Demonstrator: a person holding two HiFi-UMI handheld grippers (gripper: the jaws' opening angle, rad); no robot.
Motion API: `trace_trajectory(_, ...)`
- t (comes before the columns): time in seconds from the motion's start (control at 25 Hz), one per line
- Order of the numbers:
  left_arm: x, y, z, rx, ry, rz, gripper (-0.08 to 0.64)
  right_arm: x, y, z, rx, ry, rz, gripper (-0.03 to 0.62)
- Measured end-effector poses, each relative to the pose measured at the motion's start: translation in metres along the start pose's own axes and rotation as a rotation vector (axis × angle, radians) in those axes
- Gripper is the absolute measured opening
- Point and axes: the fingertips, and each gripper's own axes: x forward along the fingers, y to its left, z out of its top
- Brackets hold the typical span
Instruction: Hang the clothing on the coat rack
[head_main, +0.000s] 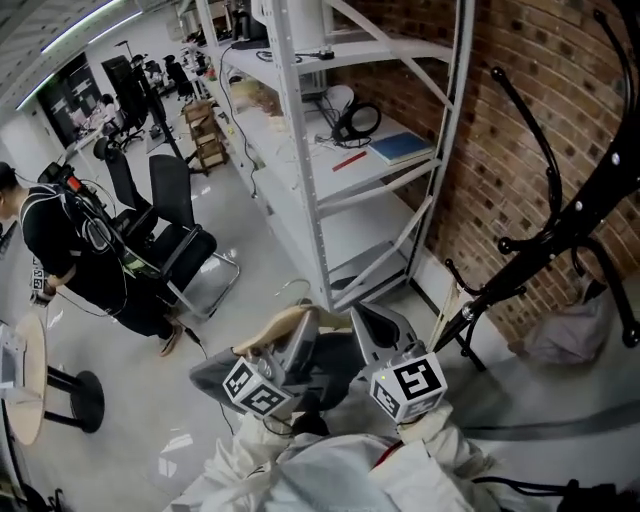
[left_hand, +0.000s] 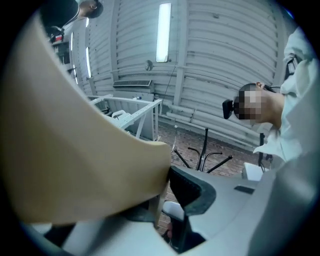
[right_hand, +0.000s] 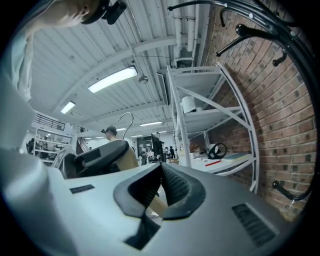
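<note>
A tan wooden hanger (head_main: 272, 326) with a metal hook (right_hand: 125, 119) carries white clothing (head_main: 330, 470) that drapes below both grippers at the bottom of the head view. My left gripper (head_main: 295, 332) is shut on the hanger's broad arm, which fills the left of the left gripper view (left_hand: 75, 150) against the dark pad (left_hand: 192, 192). My right gripper (head_main: 376, 326) is shut on a thinner tan part of the hanger (right_hand: 154, 204). The black coat rack (head_main: 560, 220) stands to the right against the brick wall, its hooks (right_hand: 250, 30) above and apart from the grippers.
White metal shelving (head_main: 340, 150) runs along the brick wall (head_main: 500, 140) ahead. Black office chairs (head_main: 180, 240) and a person in black (head_main: 60, 240) are at the left, by a round table (head_main: 25, 380). A pale bag (head_main: 565, 335) lies at the rack's foot.
</note>
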Motion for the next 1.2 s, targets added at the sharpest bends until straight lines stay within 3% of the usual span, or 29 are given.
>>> trace_trajectory(0.4,0.058,0.027,-0.035,-0.224,0.139,-0.252,0.1,0.006,-0.064,0.0,-0.002,-0.018,-0.347,0.025)
trace_trajectory(0.76,0.065,0.025,-0.046,-0.383,0.254,-0.457,0.1,-0.007,-0.059,-0.004,-0.019,-0.013,-0.614,0.025)
trace_trajectory(1.2,0.054,-0.009,-0.052,-0.506,0.349,-0.664,0.1,-0.056,-0.027,-0.002,-0.04,-0.012,-0.885,0.025)
